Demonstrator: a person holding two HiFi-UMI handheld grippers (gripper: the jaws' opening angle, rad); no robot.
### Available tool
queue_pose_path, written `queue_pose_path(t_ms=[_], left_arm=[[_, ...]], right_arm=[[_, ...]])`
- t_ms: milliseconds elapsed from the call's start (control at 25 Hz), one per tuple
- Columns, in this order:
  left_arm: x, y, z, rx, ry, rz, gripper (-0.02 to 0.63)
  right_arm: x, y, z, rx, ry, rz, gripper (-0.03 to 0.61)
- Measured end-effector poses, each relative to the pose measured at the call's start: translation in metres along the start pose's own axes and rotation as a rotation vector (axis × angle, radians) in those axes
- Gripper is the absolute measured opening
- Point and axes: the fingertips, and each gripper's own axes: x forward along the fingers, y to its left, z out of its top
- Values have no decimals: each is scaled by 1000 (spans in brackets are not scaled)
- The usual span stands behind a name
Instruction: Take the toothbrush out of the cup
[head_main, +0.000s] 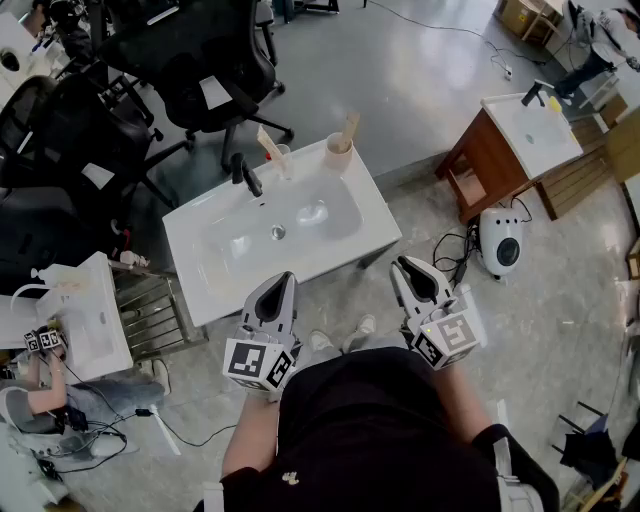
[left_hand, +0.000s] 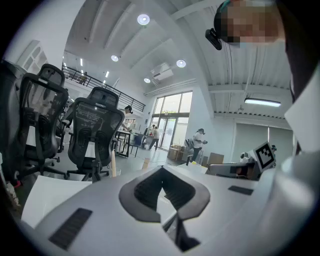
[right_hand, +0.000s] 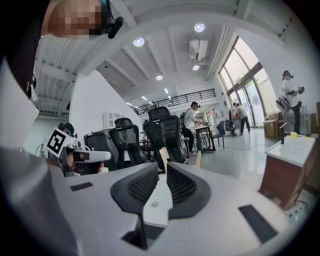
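toothbrush (head_main: 351, 127) in far cup (head_main: 339, 157): light, stiff, slim (my guess), so pinch the upper handle. left gripper (head_main: 287, 279) pressed shut, right gripper (head_main: 401, 263) barely spread, empty.

The washbasin (head_main: 215, 275) lies bare from near rim to bowl. Along its far rim stand a black faucet (head_main: 245, 176), a clear cup (head_main: 282, 160) and a tan cup (head_main: 339, 158), with office chairs (head_main: 215, 60) close behind.
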Motion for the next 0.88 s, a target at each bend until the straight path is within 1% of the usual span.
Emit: queue_pose_path(t_ms=[240,480,640,880], left_arm=[[14,-11,1,-16,6,-11,21],[28,-18,6,-14,-6,51,21],[43,-29,0,9,16,83,21],[62,-45,-10,37,52,106,21]], right_arm=[[0,-15,2,4,-3,17,67],[-1,-38,9,36,-27,44,67],[-7,-57,8,80,-46,68,67],[-15,-81,-3,106,-30,79,67]])
